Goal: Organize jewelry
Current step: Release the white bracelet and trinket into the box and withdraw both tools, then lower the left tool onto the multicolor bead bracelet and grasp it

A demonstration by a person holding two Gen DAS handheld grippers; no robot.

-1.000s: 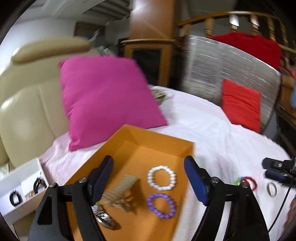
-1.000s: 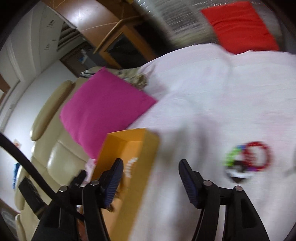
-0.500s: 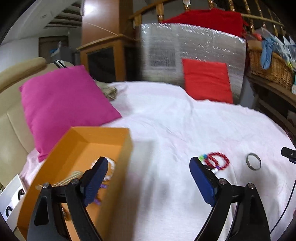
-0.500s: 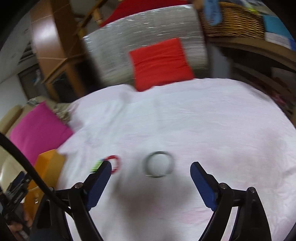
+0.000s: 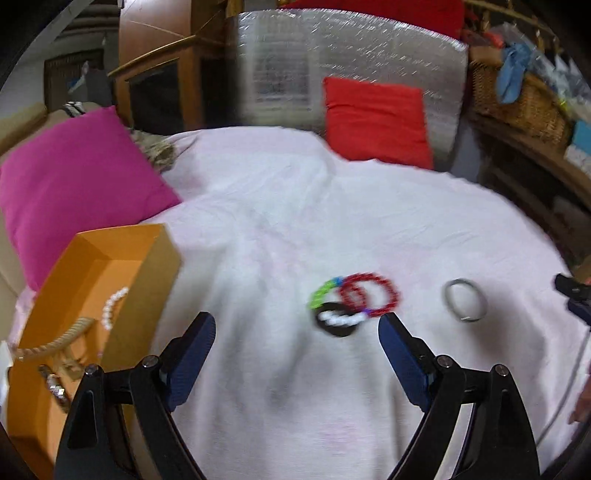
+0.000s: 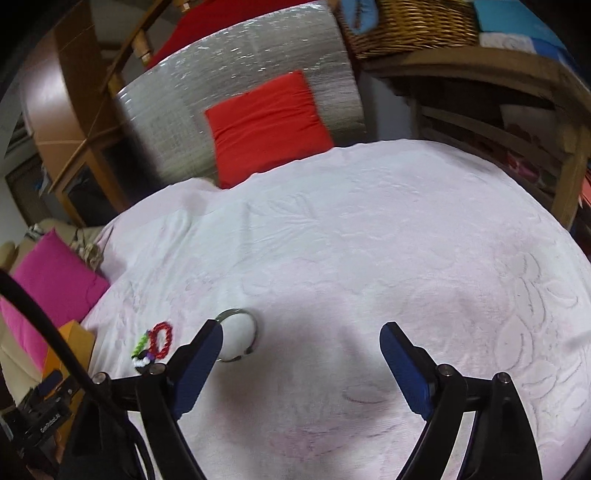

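Observation:
An orange box stands at the left on the white bedcover, holding a white bead bracelet, a beige clip and a watch. A red bead bracelet lies tangled with a multicoloured one just ahead of my left gripper, which is open and empty. A silver bangle lies to their right. In the right wrist view the bangle lies beside the left finger of my right gripper, which is open and empty; the red bracelet is further left.
A magenta pillow lies behind the box. A red cushion leans on a silver foil panel at the back. A wicker basket and wooden shelves stand at the right. The bedcover spreads wide.
Both grippers have swung right, away from the box. The left now faces the tangled bracelets; the right has come down close to the silver bangle. Both stay open.

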